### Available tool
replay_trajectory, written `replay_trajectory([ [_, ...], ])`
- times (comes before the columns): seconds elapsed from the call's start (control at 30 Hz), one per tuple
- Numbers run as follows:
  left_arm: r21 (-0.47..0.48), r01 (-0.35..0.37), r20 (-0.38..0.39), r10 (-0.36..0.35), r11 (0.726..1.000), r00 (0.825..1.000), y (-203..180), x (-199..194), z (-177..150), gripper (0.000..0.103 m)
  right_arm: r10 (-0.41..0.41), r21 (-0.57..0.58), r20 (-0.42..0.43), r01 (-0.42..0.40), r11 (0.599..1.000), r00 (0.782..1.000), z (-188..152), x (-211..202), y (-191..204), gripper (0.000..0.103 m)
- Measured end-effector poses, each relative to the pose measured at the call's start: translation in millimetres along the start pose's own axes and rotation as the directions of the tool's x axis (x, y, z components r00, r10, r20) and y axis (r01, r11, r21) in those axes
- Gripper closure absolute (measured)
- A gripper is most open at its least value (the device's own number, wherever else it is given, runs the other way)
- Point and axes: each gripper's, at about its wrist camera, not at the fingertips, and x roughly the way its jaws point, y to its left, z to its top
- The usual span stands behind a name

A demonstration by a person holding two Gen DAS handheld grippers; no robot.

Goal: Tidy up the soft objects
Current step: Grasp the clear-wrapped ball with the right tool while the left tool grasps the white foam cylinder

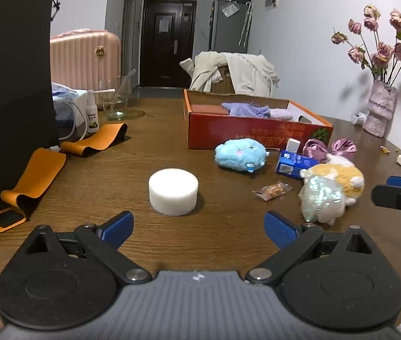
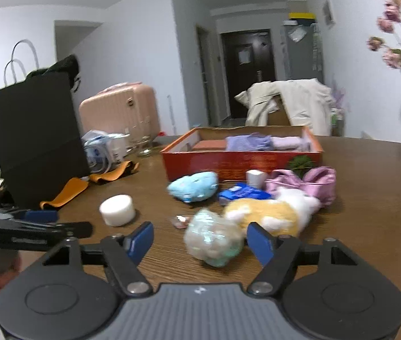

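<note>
We hold the left gripper [image 1: 199, 228] above the table [image 1: 155, 153] with its fingers spread and empty, a white foam puck [image 1: 173, 191] just beyond them. Our right gripper [image 2: 200, 245] is released too, its pads flanking a shiny pale plush [image 2: 214, 238] without pressing it. Farther off lie a yellow plush [image 2: 271, 215], a blue plush [image 1: 240, 154] and the red box [image 1: 257, 130].

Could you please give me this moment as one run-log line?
left gripper: open, facing white foam cylinder | right gripper: open, at iridescent plush | red box: holds folded cloths
</note>
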Motion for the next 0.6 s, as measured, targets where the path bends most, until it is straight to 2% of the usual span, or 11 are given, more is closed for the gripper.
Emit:
replay_trajectory([
  [0.13, 0.004, 0.009, -0.009, -0.009, 1.0, 1.0, 4, 15, 7, 0.002, -0.009, -0.019, -0.028, 0.008, 1.0, 1.0, 5, 25, 7, 0.036],
  [0.23, 0.01, 0.014, -0.007, -0.014, 1.0, 1.0, 4, 26, 11, 0.002, -0.037, 0.014, -0.052, 0.038, 0.999, 0.998, 7, 42, -2, 0.036],
  [0.5, 0.008, -0.047, -0.036, 0.048, 0.999, 0.998, 15, 70, 20, 0.003, -0.056, 0.056, -0.126, 0.064, 0.996, 0.99, -1, 77, -17, 0.036],
  [0.57, -0.004, -0.038, -0.051, 0.038, 0.999, 0.998, 18, 78, 22, 0.005, -0.045, 0.066, -0.142, 0.055, 0.996, 0.989, -3, 85, -19, 0.037],
  [0.6, -0.014, -0.036, -0.058, 0.035, 0.999, 0.998, 20, 83, 22, 0.01, -0.041, 0.074, -0.148, 0.052, 0.996, 0.988, -4, 89, -19, 0.039],
])
